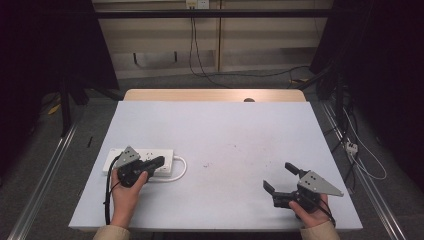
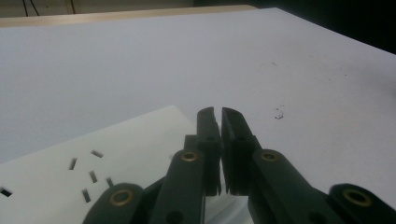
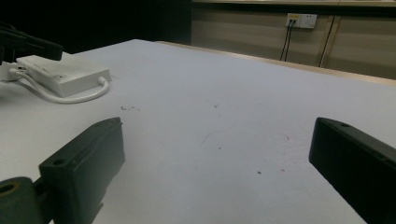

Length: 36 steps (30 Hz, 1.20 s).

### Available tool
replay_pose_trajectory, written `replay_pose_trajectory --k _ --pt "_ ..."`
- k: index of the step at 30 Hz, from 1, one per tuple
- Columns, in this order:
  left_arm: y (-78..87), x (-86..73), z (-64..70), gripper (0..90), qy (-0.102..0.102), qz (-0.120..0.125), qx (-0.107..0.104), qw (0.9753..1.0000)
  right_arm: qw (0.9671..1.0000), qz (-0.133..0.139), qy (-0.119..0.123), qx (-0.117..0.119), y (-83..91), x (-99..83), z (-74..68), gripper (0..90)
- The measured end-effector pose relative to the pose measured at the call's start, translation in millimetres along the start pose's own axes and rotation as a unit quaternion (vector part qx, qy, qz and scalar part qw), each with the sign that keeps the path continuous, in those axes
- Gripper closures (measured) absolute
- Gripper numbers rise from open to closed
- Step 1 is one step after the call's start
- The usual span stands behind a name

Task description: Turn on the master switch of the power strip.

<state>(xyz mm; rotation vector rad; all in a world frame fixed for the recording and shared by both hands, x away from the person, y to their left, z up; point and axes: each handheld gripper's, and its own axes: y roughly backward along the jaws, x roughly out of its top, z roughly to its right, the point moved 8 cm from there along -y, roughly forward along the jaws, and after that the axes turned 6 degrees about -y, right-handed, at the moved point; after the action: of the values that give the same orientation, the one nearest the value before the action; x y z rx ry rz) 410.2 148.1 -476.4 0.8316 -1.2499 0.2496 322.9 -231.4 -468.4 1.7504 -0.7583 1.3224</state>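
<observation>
The power strip (image 1: 142, 159) is lying near the left front of the white counter (image 1: 225, 135), its white cord (image 1: 181, 167) looping off its right end. The left gripper (image 1: 159, 161) is hovering over that right end with its jaws clenched almost together, only a thin slit between them, and nothing is showing in that slit. The right gripper (image 1: 280, 176) is waiting well apart at the right front, jaws released wide over bare counter.

To do this step well, I would judge that the left gripper needs opening before it comes down, then lowering squarely so the jaws are straddling the strip's body rather than pinching the cord. Keeping the strip flat should be stopping it from swinging on its cord.

Much is staying unclear. In the high view the left hand (image 1: 125, 192) and gripper are covering the strip's near edge, so I cannot tell whether the jaws are touching the casing. In the left gripper view the strip (image 2: 93, 158) is cut off at the frame's edge, and any switch or plug is out of sight.
</observation>
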Motion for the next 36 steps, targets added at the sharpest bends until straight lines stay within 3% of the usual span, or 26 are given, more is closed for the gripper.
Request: replay_pose_trajectory --k 36 --pt "-2.1 -5.1 -2.9 90.0 0.008 -0.022 0.004 0.9997 1.0 -0.003 0.0 0.002 -0.1 -0.4 -0.1 3.2"
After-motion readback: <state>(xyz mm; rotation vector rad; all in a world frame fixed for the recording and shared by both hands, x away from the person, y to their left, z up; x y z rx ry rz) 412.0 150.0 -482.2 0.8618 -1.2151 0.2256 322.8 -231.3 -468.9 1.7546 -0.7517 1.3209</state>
